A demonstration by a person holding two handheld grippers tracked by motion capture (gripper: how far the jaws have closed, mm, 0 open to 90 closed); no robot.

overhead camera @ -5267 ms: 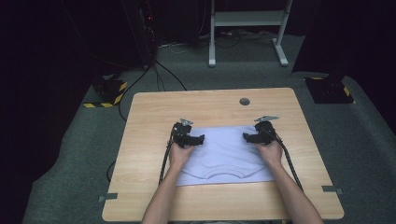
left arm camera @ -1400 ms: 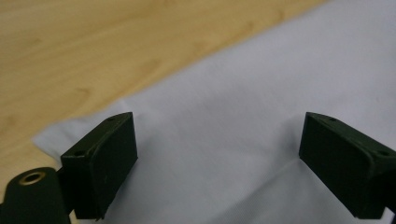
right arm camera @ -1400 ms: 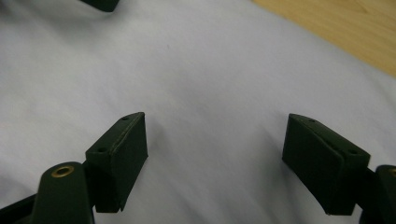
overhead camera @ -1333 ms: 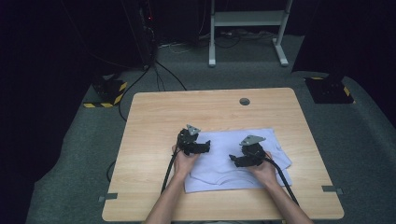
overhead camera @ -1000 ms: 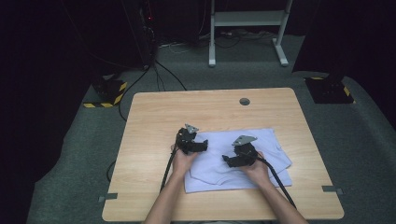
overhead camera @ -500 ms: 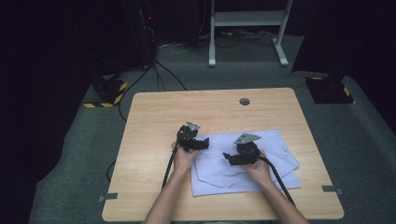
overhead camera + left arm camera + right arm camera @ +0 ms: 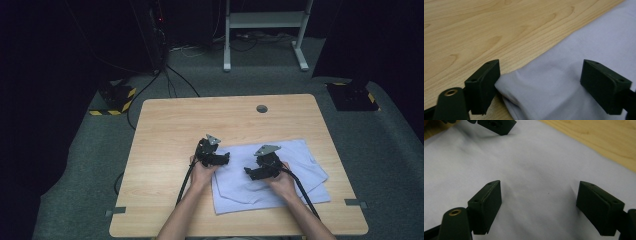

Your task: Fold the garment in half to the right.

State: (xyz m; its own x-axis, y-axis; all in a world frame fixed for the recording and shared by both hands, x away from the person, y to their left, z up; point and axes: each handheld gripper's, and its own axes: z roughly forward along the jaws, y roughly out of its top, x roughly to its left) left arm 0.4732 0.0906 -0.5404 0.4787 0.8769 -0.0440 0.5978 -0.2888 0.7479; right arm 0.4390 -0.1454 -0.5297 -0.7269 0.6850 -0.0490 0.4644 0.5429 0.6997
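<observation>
Shirt (image 7: 280,175), pale lilac and partly folded, lies on the wooden table (image 7: 170,125) under both your grippers. Your left gripper (image 7: 223,159) sits at its folded left edge (image 7: 506,87), jaws wide apart with that fold between them. Your right gripper (image 7: 250,173) hangs over the cloth's middle, jaws spread wide, gripping nothing, flat fabric just below them.
</observation>
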